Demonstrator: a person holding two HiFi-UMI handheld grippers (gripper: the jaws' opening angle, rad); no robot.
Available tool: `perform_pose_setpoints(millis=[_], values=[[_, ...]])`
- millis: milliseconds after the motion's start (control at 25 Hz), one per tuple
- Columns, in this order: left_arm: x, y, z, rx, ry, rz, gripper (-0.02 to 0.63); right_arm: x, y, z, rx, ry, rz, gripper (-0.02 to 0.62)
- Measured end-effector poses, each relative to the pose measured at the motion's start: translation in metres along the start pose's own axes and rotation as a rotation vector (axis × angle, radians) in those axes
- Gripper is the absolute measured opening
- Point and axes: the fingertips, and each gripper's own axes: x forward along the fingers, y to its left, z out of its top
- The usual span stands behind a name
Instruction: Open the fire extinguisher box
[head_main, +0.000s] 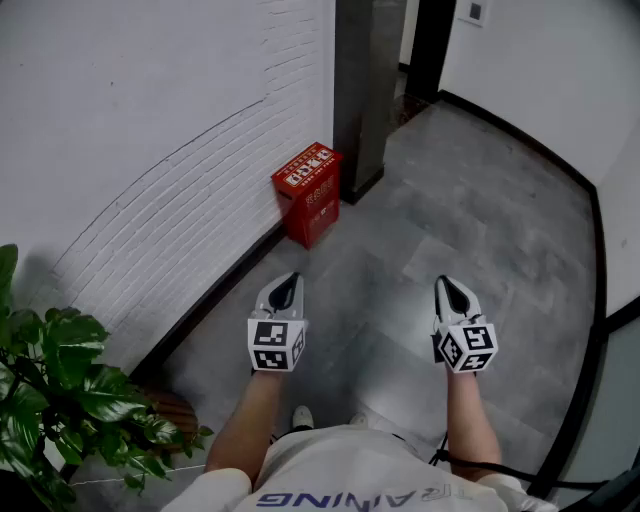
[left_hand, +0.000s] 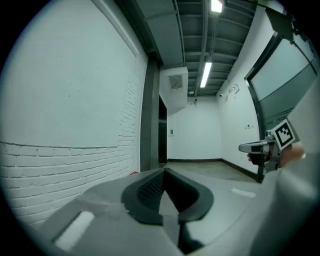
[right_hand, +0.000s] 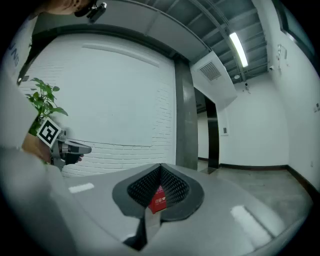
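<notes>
The red fire extinguisher box (head_main: 308, 190) stands on the grey floor against the white brick wall, beside a dark pillar (head_main: 368, 90); its lid is down. My left gripper (head_main: 288, 284) and right gripper (head_main: 447, 286) hover side by side well short of the box, both pointing toward it, jaws together and holding nothing. In the right gripper view the box (right_hand: 159, 198) shows small and far through the notch behind the closed tips of the right gripper (right_hand: 160, 168). In its own view the left gripper (left_hand: 164, 172) points down the corridor along the wall.
A potted plant (head_main: 60, 400) stands at the near left by the wall. A black baseboard (head_main: 215, 300) runs along the brick wall. A glass partition frame (head_main: 590, 330) borders the right side. Grey tiled floor (head_main: 460, 210) stretches ahead to a doorway.
</notes>
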Motion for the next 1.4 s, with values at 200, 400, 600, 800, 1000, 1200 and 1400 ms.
perform_pose_setpoints(millis=[200,400,600,800,1000,1200,1400], values=[[0.013,-0.023,0.000,-0.013,-0.009,0.036,0.003,-0.003,-0.028,0.001,0.007,-0.012,0.035,0.007],[0.026,-0.040,-0.004,-0.027,-0.013,0.054,0.003,0.005,-0.059,-0.002,0.009,-0.018,0.050,0.008],[0.054,-0.034,-0.005,-0.036,-0.013,0.081,0.005,0.027,-0.073,-0.010,0.013,-0.008,0.078,0.008],[0.105,-0.027,0.004,-0.017,-0.031,0.059,0.005,0.070,-0.099,-0.019,0.020,-0.003,0.073,0.008],[0.186,0.005,0.006,-0.040,-0.024,0.065,0.005,0.145,-0.127,-0.023,0.022,0.026,0.091,0.008],[0.273,0.046,0.011,-0.078,-0.008,0.088,0.003,0.250,-0.160,-0.012,-0.006,0.052,0.117,0.008],[0.343,0.117,0.033,-0.052,-0.007,0.144,0.005,0.360,-0.167,0.012,-0.024,0.031,0.165,0.008]])
